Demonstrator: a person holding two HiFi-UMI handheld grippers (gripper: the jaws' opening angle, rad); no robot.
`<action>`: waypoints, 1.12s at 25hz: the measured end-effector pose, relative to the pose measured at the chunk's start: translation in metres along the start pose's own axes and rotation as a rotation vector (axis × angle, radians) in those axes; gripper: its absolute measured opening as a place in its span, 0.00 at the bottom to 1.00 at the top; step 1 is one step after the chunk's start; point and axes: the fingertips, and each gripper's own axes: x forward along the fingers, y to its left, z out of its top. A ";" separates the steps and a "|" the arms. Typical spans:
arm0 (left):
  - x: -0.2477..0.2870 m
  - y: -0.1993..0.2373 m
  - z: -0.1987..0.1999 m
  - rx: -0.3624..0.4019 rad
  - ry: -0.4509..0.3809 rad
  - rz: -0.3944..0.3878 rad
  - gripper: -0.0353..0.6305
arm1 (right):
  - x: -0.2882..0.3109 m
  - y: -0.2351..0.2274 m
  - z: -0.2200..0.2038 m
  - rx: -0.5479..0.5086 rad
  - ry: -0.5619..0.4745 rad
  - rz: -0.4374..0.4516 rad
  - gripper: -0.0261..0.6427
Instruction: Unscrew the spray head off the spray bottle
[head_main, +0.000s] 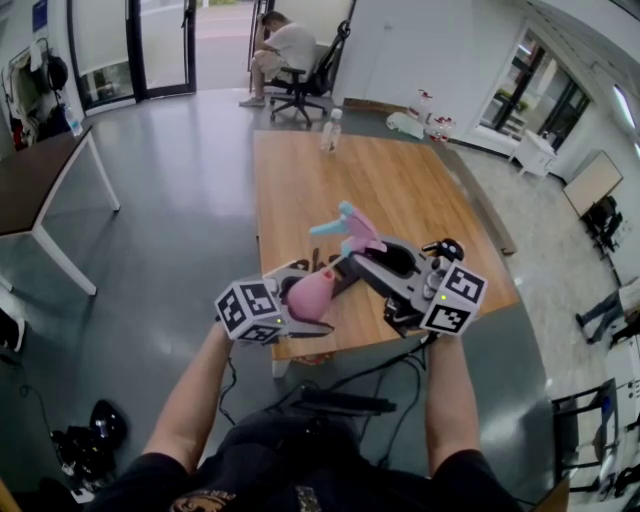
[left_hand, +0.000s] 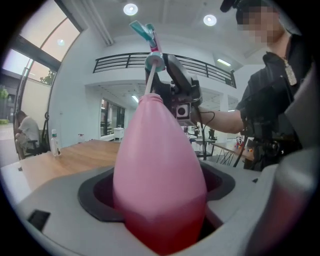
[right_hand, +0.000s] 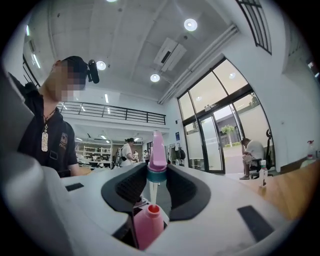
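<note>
Above the near edge of the wooden table (head_main: 400, 190), my left gripper (left_hand: 160, 210) clamped the pink bottle (left_hand: 159, 150) and my right gripper (right_hand: 150, 185) grasped the unscrewed spray head (right_hand: 157, 160). I judged its dip tube (right_hand: 152, 192) could snag the neck, spilling liquid.

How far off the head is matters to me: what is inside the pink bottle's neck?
The white dip tube runs from the spray head's teal collar, held above the neck, down into the pink bottle's open mouth. Its lower end is hidden by the bottle's opaque wall.
</note>
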 end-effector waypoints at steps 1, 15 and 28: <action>0.001 0.004 -0.002 -0.004 0.009 0.025 0.71 | 0.000 -0.003 0.005 -0.011 -0.005 -0.015 0.23; -0.002 0.048 -0.027 -0.028 0.080 0.302 0.71 | -0.003 -0.008 0.053 -0.115 -0.047 -0.146 0.24; -0.031 0.066 0.019 0.005 -0.009 0.468 0.71 | -0.030 -0.034 0.047 -0.135 -0.140 -0.422 0.23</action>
